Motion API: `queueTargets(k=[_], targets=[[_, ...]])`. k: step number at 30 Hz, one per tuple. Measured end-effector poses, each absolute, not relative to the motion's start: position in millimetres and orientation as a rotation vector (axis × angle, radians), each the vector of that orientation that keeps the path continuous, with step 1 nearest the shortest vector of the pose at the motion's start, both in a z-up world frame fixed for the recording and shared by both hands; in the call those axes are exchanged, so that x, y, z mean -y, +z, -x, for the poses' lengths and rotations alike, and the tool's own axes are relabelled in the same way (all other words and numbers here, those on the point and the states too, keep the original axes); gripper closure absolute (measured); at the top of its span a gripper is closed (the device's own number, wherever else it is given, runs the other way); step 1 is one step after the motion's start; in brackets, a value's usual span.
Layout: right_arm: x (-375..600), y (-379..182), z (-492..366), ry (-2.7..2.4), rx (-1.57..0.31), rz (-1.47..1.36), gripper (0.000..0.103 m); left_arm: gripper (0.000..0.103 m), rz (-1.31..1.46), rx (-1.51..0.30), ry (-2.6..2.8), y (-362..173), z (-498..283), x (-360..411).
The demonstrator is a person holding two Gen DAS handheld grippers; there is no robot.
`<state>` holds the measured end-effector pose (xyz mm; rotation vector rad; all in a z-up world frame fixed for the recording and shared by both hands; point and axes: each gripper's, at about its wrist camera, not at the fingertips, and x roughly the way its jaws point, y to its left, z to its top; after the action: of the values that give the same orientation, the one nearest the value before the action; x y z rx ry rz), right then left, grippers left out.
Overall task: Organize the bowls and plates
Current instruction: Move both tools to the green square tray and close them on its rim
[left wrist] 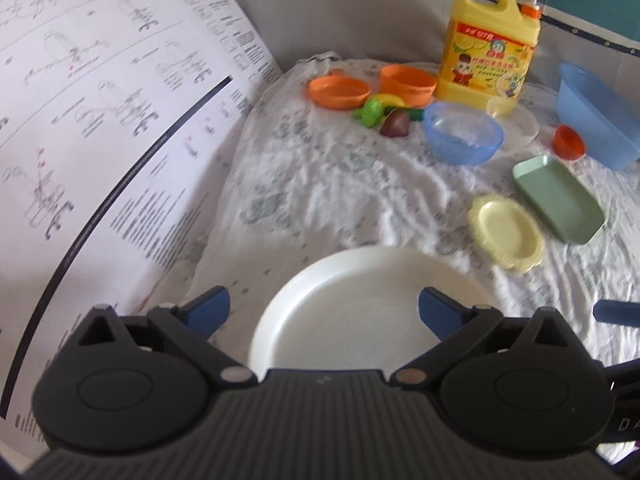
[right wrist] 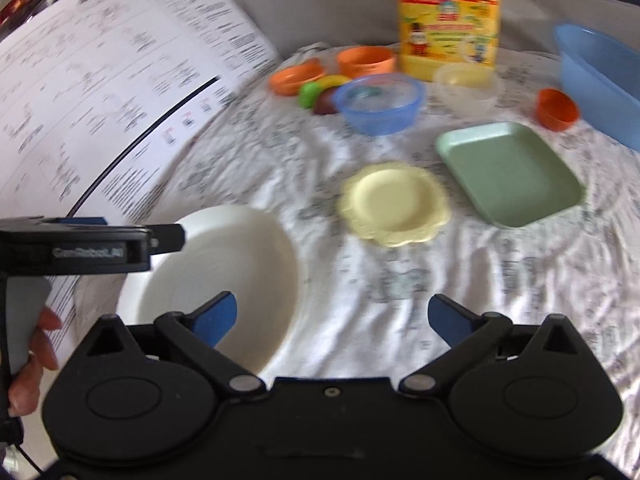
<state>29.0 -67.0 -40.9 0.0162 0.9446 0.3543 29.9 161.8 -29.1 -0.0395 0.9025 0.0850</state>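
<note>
A white round plate (left wrist: 352,312) lies flat on the patterned cloth, close under both grippers. My left gripper (left wrist: 324,308) is open, its blue pads wide apart on either side of the plate's near part and not pressing on it. My right gripper (right wrist: 334,314) is open too; its left pad hangs over the white plate's (right wrist: 224,264) right rim with nothing between the fingers. Farther out lie a yellow scalloped plate (right wrist: 394,204), a green rectangular tray (right wrist: 508,172) and a blue bowl (right wrist: 380,102).
At the back stand an orange plate (left wrist: 338,92), an orange bowl (left wrist: 406,82), toy fruit (left wrist: 380,114), a yellow detergent jug (left wrist: 492,40), a clear bowl (right wrist: 466,80), a small orange cup (right wrist: 556,108) and a blue basin (left wrist: 600,108). A large printed sheet (left wrist: 100,120) rises on the left.
</note>
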Motion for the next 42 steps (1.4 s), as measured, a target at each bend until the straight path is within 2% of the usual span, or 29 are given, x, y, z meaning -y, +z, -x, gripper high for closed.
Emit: queueTargets(k=[12, 26, 32, 35, 37, 41, 42], targets=[[169, -35, -66, 0.125, -0.886, -0.170, 0.000, 0.000, 0.010, -0.889, -0.068, -21, -78, -75], [242, -49, -135, 0.018, -0.826, -0.165, 0.001, 0.000, -0.028, -0.888, -0.189, -32, -140, -4], [250, -64, -171, 0.041, -0.817, -0.148, 0.020, 0.000, -0.049, -0.906, -0.205, -45, -163, 15], [248, -73, -185, 0.060, -0.829, -0.150, 0.038, 0.000, -0.068, -0.908, -0.213, -51, -169, 24], [246, -78, -191, 0.069, -0.842, -0.148, 0.055, 0.000, -0.073, -0.913, -0.217, -55, -174, 29], [242, -89, -201, 0.094, -0.864, -0.145, 0.066, 0.000, -0.079, -0.919, -0.228, -61, -182, 37], [242, -91, -202, 0.096, -0.868, -0.142, 0.072, 0.000, -0.080, -0.921, -0.231, -62, -184, 38]])
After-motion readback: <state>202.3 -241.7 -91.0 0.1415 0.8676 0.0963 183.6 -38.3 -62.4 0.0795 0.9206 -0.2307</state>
